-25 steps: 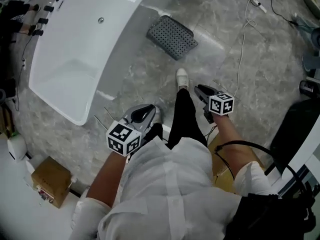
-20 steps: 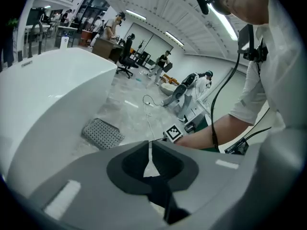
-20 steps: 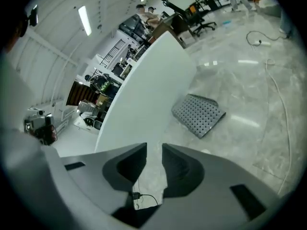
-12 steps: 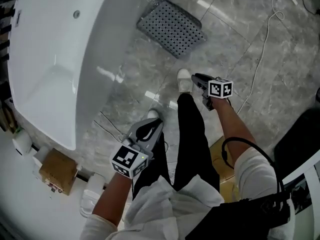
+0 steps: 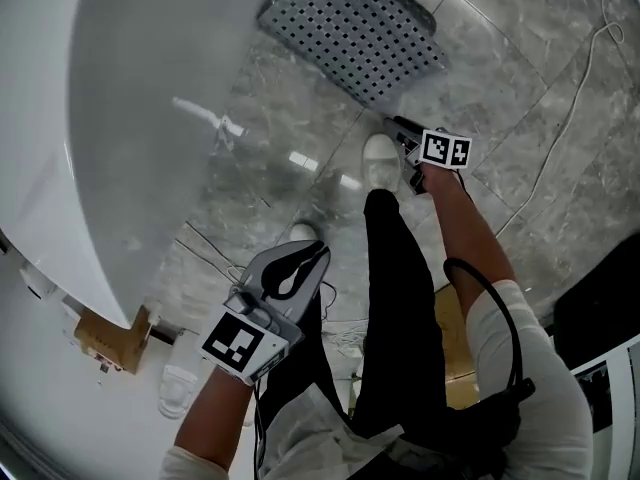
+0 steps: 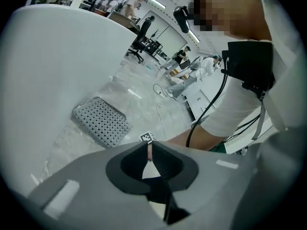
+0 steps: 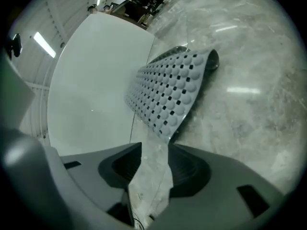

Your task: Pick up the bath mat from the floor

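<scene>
The grey perforated bath mat [image 5: 350, 28] lies flat on the marble floor beside the white bathtub [image 5: 120, 118]. My right gripper [image 5: 394, 125] hovers just short of the mat's near corner. In the right gripper view the mat [image 7: 172, 95] starts right beyond the right gripper [image 7: 154, 145]; its jaws are opening and only bare floor shows between them. My left gripper [image 5: 320, 253] hangs back near the person's legs, shut on nothing. In the left gripper view the mat [image 6: 101, 122] lies far ahead of the left gripper [image 6: 148, 146].
The person's white shoe [image 5: 380, 158] and black trouser leg [image 5: 395, 298] stand between the grippers. A white cable [image 5: 560, 138] runs across the floor at right. A cardboard box [image 5: 105, 333] sits at lower left by the tub's end.
The head view has closed in on the mat. My right gripper has moved forward to the mat's near corner. The left gripper has stayed back by the legs.
</scene>
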Motion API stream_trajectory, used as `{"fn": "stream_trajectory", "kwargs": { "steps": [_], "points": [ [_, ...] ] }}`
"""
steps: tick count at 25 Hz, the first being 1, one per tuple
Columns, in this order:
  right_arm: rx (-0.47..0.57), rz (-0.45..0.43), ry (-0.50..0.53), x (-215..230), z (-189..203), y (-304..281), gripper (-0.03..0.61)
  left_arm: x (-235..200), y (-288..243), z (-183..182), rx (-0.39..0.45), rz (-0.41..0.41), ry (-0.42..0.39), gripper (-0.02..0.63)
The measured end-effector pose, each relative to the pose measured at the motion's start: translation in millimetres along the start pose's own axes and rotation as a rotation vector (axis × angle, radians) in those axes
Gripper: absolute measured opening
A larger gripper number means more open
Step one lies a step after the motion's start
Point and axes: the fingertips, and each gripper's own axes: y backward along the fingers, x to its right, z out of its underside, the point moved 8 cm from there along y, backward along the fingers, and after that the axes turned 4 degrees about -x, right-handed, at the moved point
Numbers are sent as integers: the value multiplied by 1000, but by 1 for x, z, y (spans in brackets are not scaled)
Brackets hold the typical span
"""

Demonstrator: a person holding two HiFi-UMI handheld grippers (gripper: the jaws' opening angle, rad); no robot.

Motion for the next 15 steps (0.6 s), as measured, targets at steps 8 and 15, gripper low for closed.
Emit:
{"fn": "stream_trajectory", "kwargs": {
  "steps": [8,15],
  "points": [
    [42,-67,-58,32,-8,-55,183,-31,-14,26,-32,-10,45,9],
    [112,-197,-137,28,-25,-73,150,-45,-16,42,-5,21,85,9]
  ]
}}
